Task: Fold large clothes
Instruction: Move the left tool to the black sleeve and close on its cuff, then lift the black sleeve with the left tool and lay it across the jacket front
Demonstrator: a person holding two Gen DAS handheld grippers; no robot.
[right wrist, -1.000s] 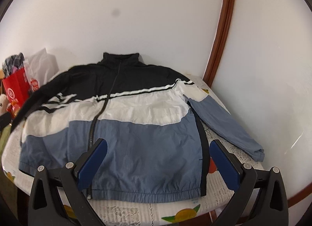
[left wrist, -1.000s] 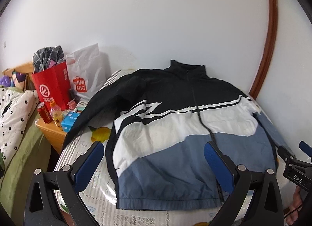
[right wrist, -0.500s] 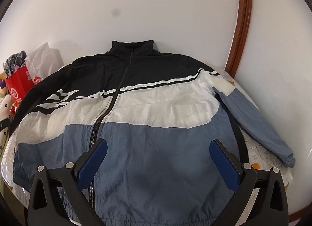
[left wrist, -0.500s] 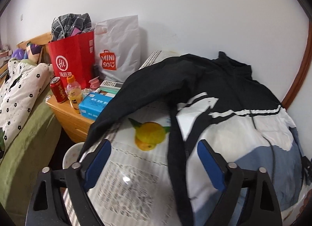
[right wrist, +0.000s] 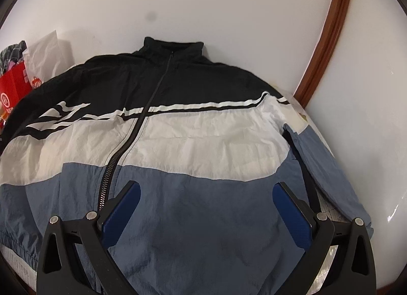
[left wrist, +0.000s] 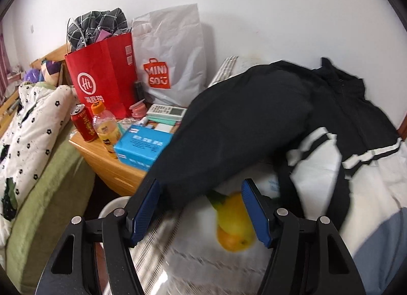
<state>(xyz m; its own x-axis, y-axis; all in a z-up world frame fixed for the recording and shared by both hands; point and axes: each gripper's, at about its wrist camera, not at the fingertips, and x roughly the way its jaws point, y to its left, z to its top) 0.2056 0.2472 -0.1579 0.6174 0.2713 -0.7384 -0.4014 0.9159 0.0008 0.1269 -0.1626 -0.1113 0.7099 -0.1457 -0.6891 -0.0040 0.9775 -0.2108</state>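
Note:
A zip-up jacket, black at the top, white in the middle and blue at the hem, lies flat, front up, on a table with a fruit-print cloth. Its black left sleeve runs down toward the table's left edge. My left gripper hovers at that sleeve's lower end; its jaws are closing, with the sleeve end between the blue pads, which are not seen pressing it. My right gripper is open just above the blue lower front, right of the zipper. The blue right sleeve lies along the jacket's right side.
Left of the table stands a wooden nightstand with a red bag, a white bag, a can, a bottle, a blue box and a remote. A bed lies further left. The wall and a brown frame close the back.
My left gripper has swung left and down from the jacket's hem to the black sleeve's end, and its jaws have narrowed. My right gripper has come closer to the jacket's blue front.

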